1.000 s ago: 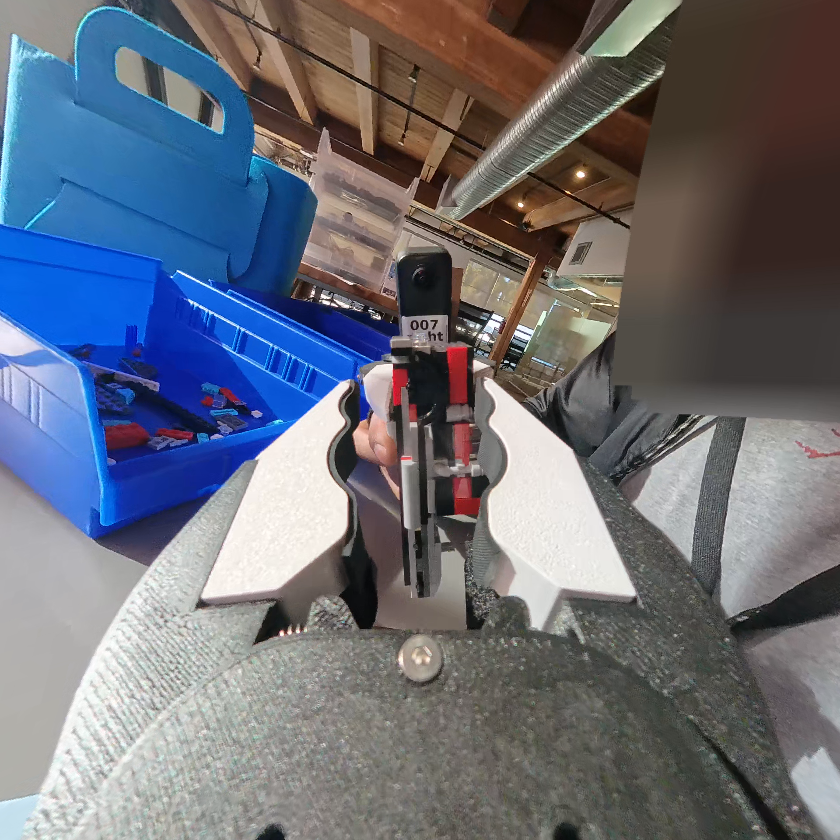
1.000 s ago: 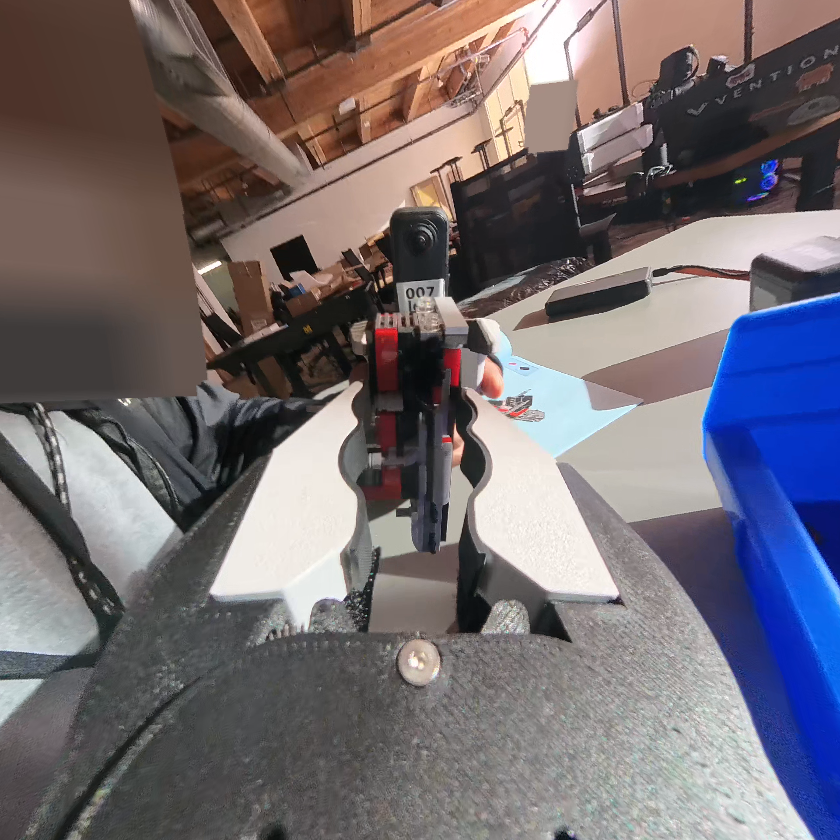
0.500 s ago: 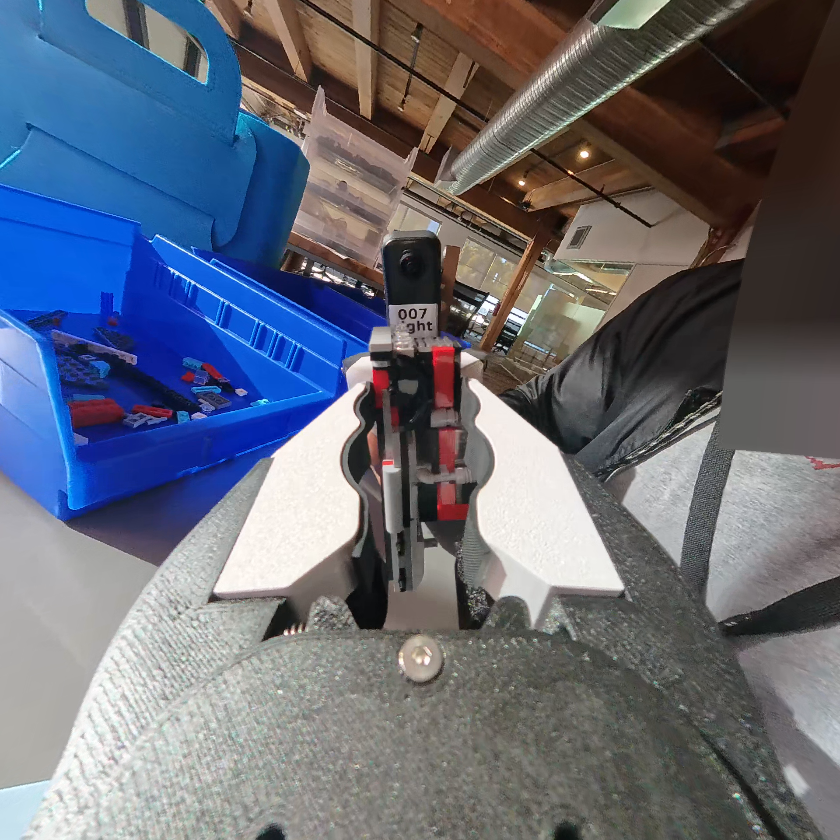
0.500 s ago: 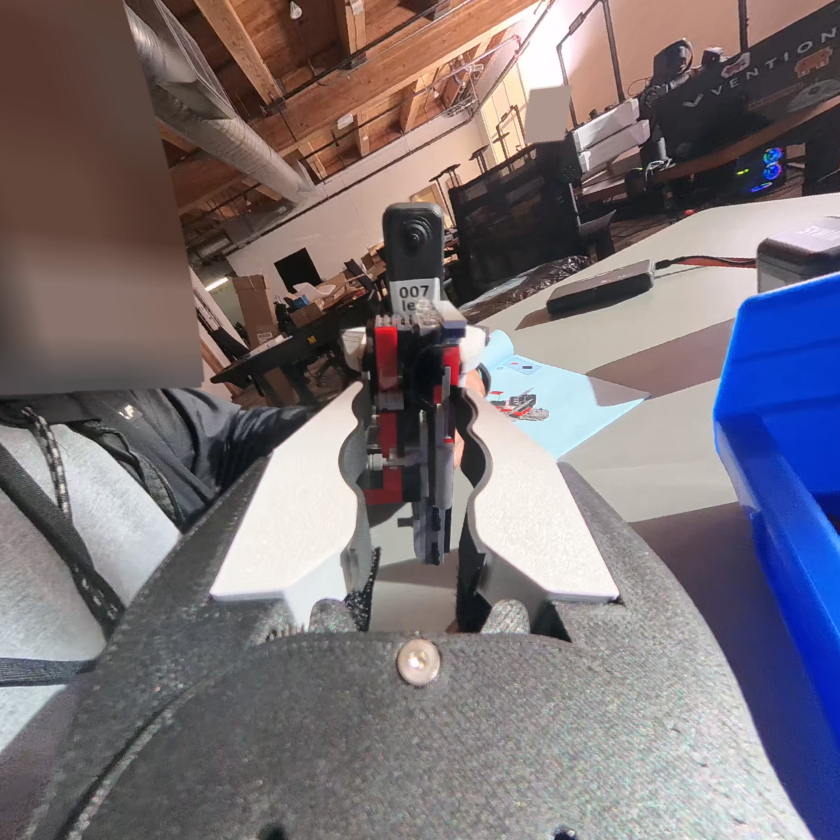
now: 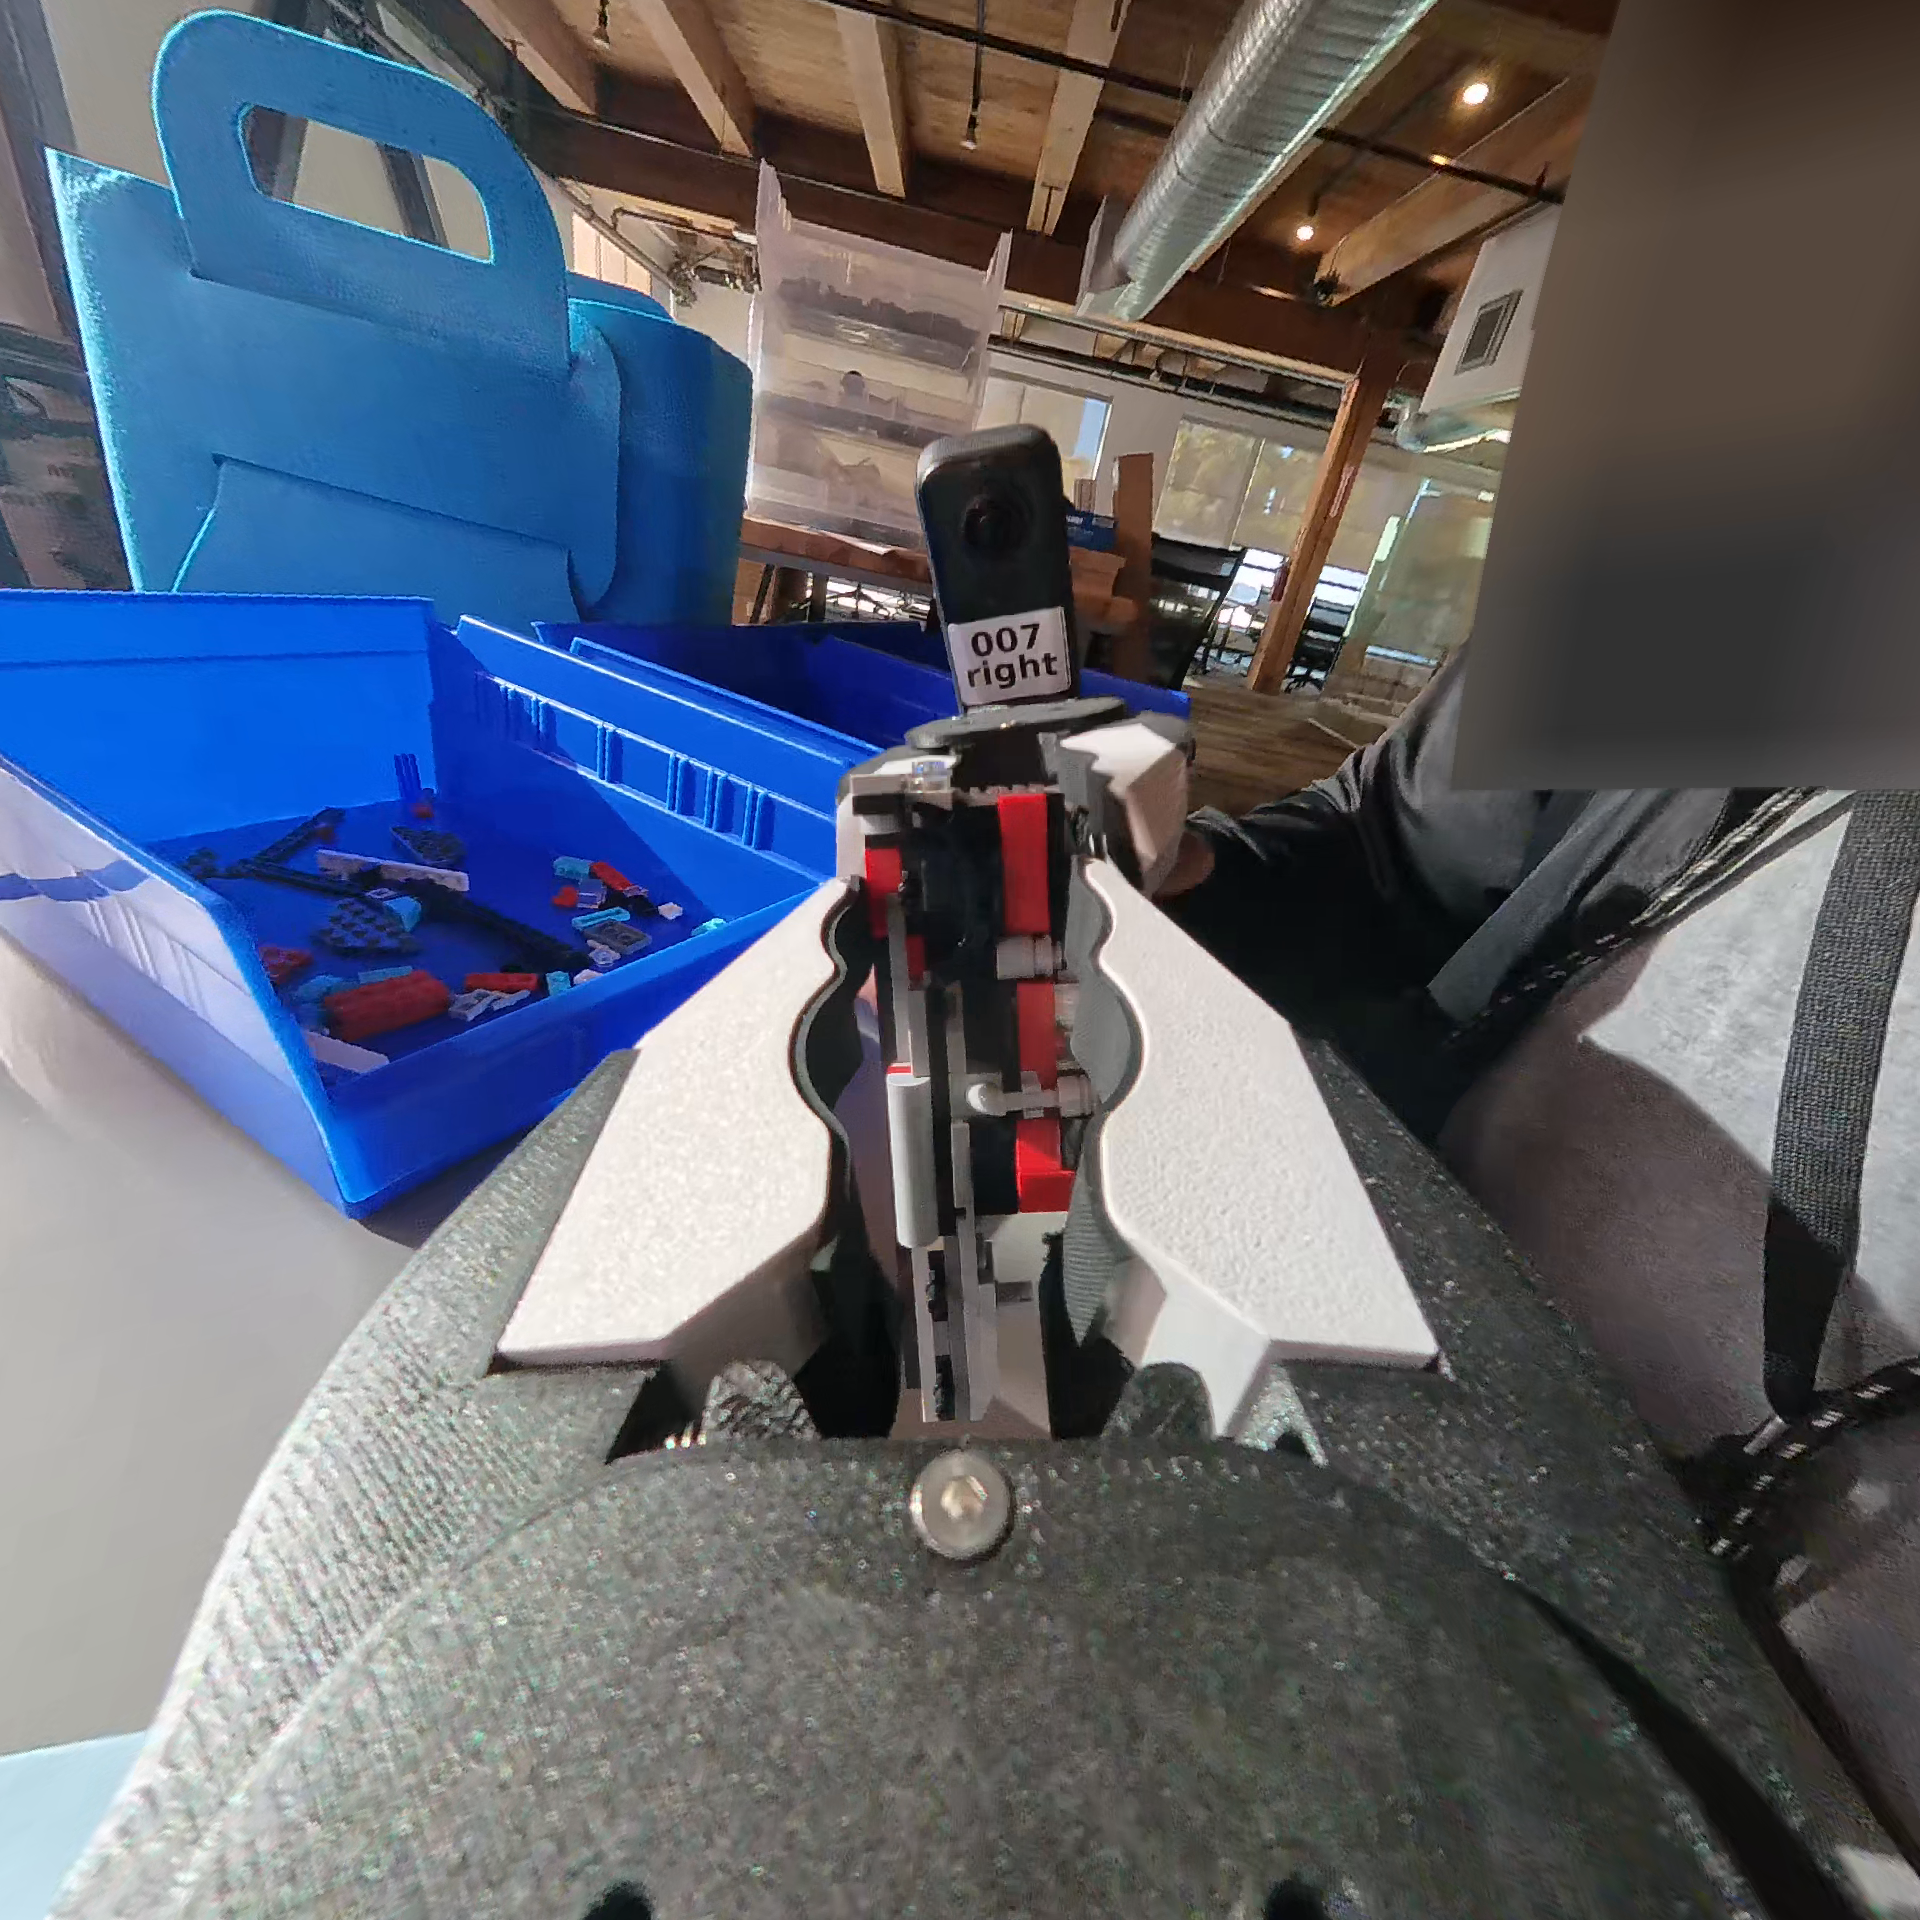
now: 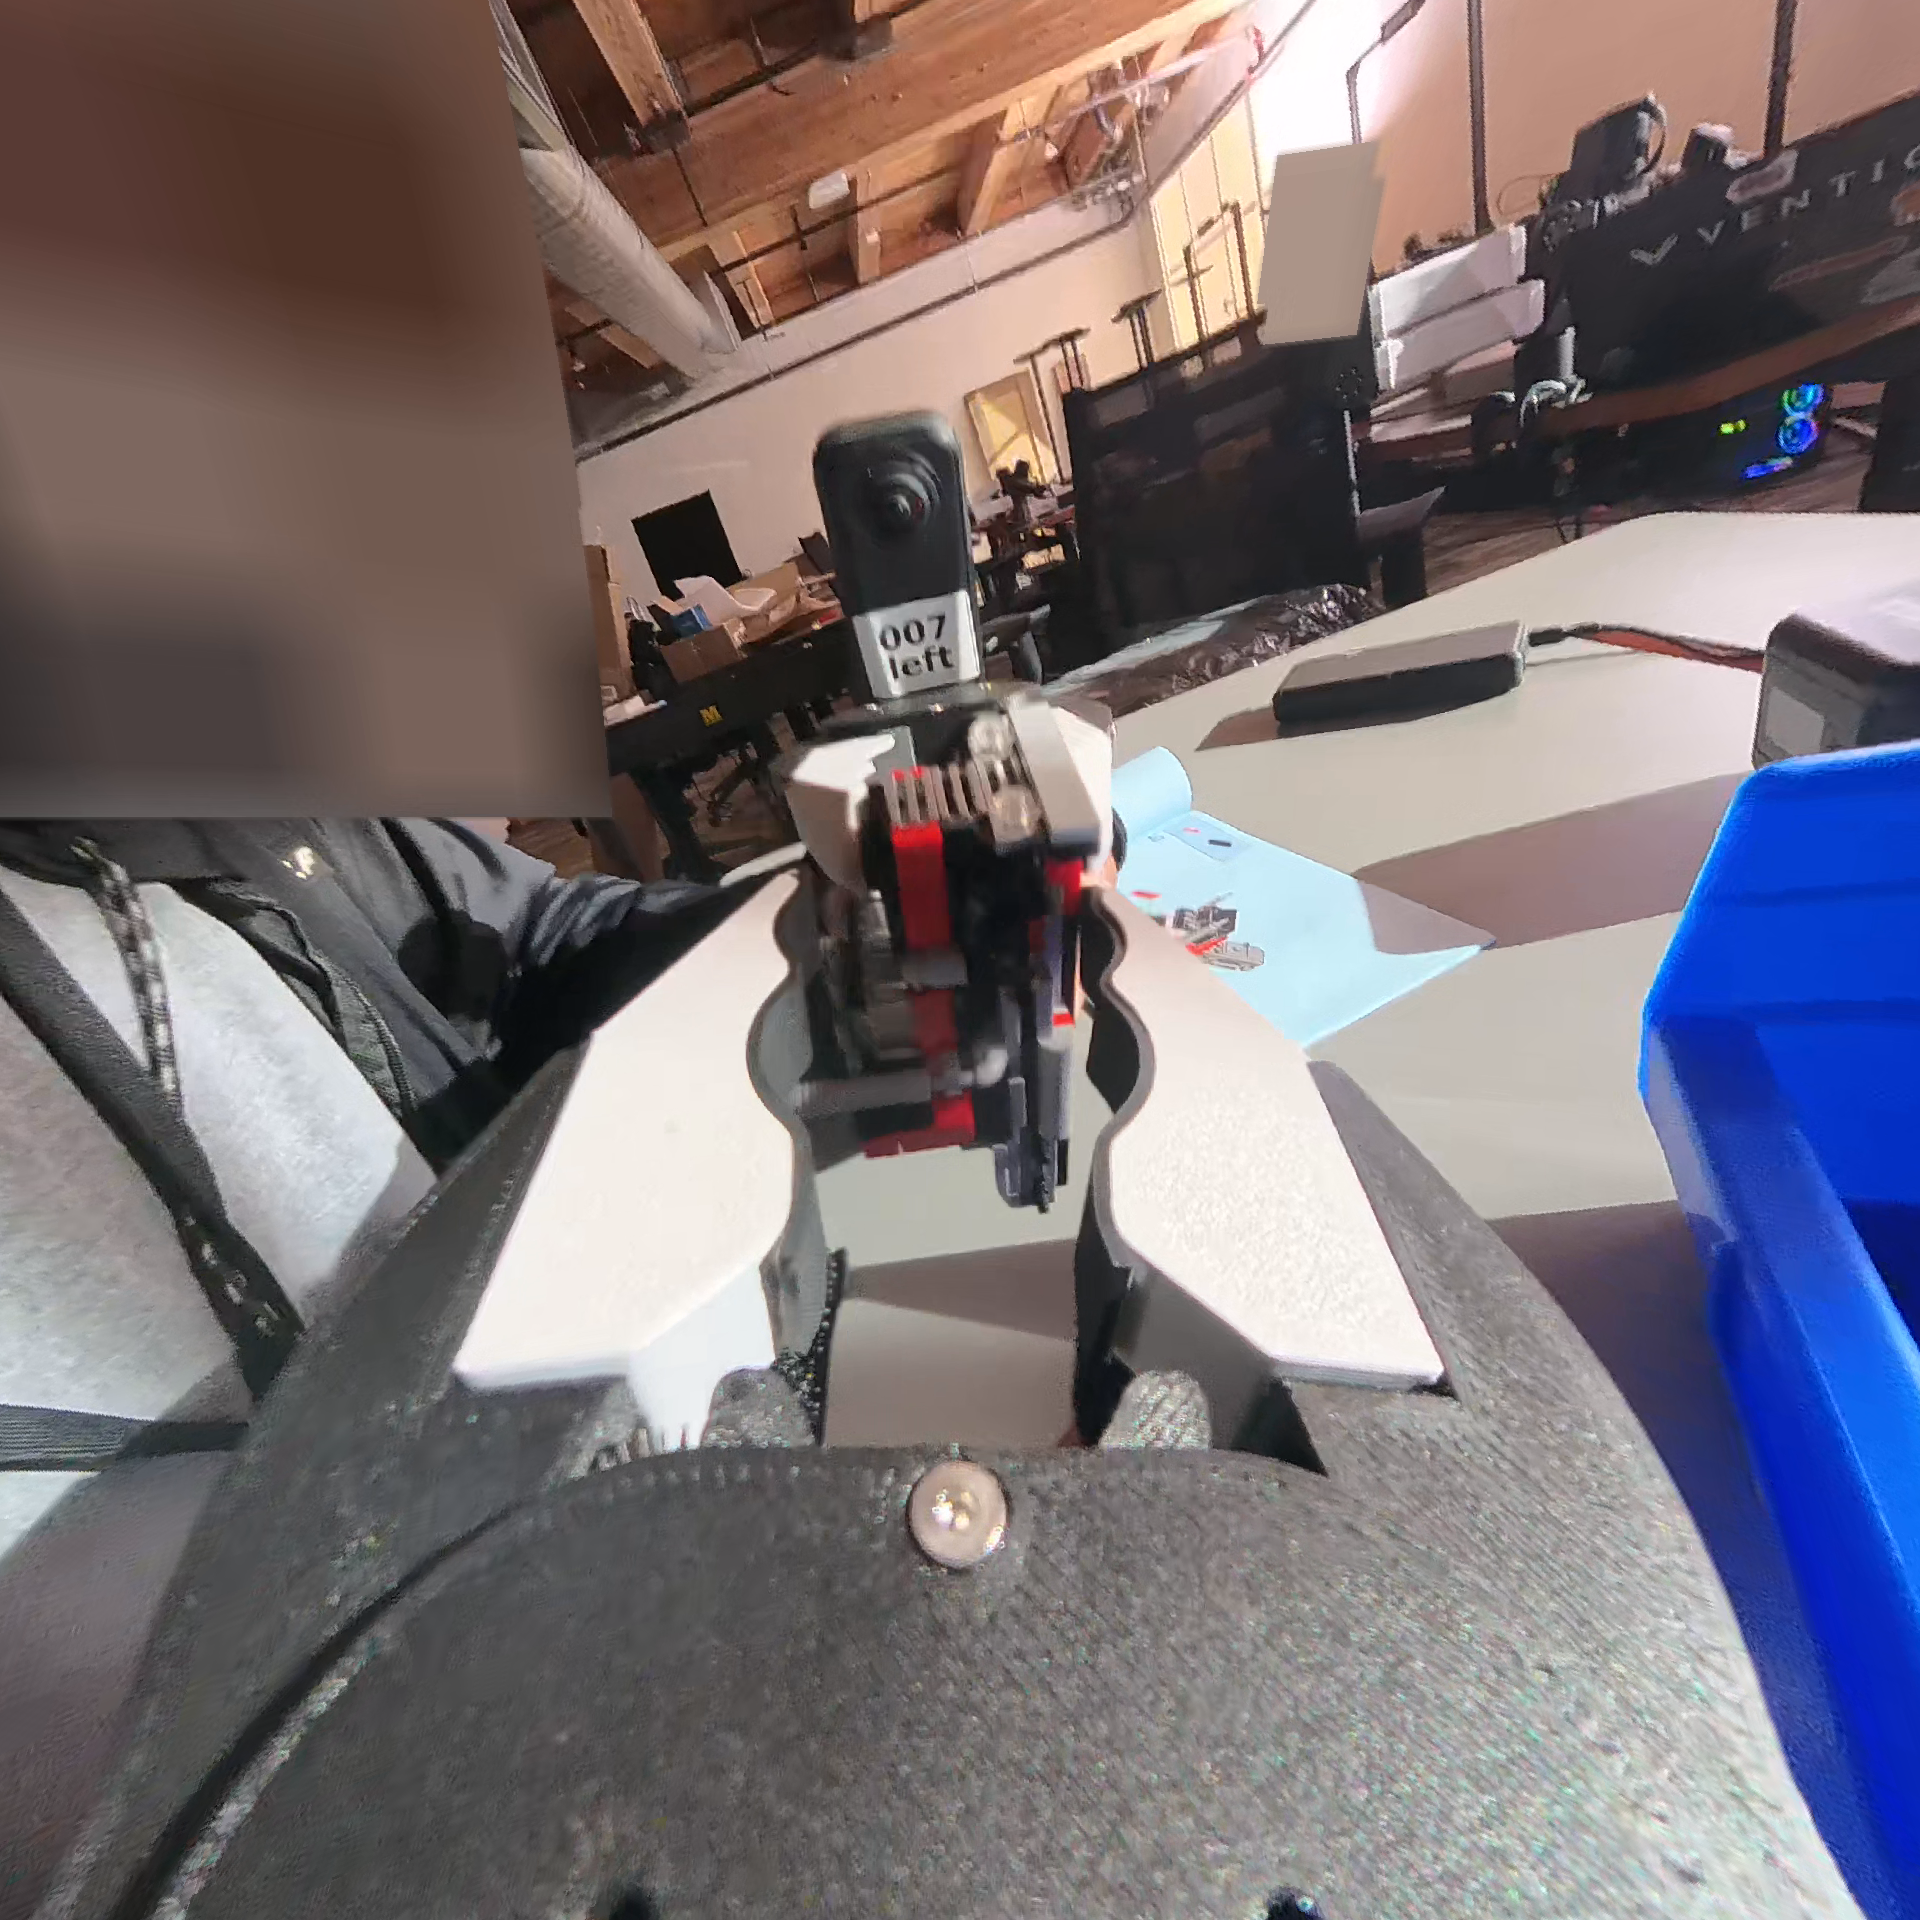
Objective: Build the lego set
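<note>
A red, black and grey lego model (image 5: 977,1039) stands upright, deep between the fingers of my left gripper (image 5: 966,894), which is shut on it. In the right wrist view the model (image 6: 935,987) sits tilted between the fingers of my right gripper (image 6: 935,894). Those jaws stand slightly apart around it, with small gaps. The two grippers face each other: the left one's white fingers (image 6: 831,790) clamp the model's far end, and a white finger of the right one (image 5: 1132,800) shows beyond the model in the left wrist view.
A blue bin (image 5: 447,1122) with several loose lego pieces (image 5: 416,935) stands to the left, a blue felt bag (image 5: 364,416) behind it. Another blue bin (image 6: 1818,1143) stands close on the right. A light blue instruction booklet (image 6: 1299,935) and a black device (image 6: 1403,675) lie on the grey table. Left and right tips are no more than a few centimetres apart.
The right gripper's jaws have widened a little and it has drawn back; the model now sits tilted and shallower between them. The left gripper still holds the model the same way.
</note>
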A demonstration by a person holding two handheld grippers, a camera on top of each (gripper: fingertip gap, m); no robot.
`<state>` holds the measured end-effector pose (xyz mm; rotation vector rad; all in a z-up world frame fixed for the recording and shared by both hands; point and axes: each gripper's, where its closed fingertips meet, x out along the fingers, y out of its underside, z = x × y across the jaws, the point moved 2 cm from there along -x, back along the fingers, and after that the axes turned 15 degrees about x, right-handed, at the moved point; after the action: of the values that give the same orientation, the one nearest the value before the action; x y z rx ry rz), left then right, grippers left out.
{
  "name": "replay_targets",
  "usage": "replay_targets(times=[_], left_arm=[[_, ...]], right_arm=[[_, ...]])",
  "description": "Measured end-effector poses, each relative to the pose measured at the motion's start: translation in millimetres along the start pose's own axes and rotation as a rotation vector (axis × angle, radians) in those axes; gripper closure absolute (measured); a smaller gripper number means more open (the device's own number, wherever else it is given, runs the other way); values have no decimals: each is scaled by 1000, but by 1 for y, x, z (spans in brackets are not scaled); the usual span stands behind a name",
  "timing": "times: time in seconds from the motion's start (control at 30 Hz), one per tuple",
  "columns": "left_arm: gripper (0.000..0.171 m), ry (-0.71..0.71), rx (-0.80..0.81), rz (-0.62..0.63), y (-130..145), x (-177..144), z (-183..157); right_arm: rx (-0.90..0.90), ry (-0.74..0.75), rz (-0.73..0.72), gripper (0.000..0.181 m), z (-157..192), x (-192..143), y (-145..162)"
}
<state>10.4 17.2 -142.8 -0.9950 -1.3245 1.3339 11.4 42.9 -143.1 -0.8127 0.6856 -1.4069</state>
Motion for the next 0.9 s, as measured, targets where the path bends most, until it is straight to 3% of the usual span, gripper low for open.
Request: replay_targets(times=[0.17, 0.3, 0.9], left_arm=[[134, -4, 61, 30, 0, -1, -2], [134, 6, 92, 49, 0, 1, -7], [135, 10, 107, 32, -5, 1, -10]], right_arm=[[-7, -7, -37, 127, 3, -5, -9], [-21, -9, -60, 140, 4, -6, -10], [-61, -20, -79, 142, 8, -6, -10]])
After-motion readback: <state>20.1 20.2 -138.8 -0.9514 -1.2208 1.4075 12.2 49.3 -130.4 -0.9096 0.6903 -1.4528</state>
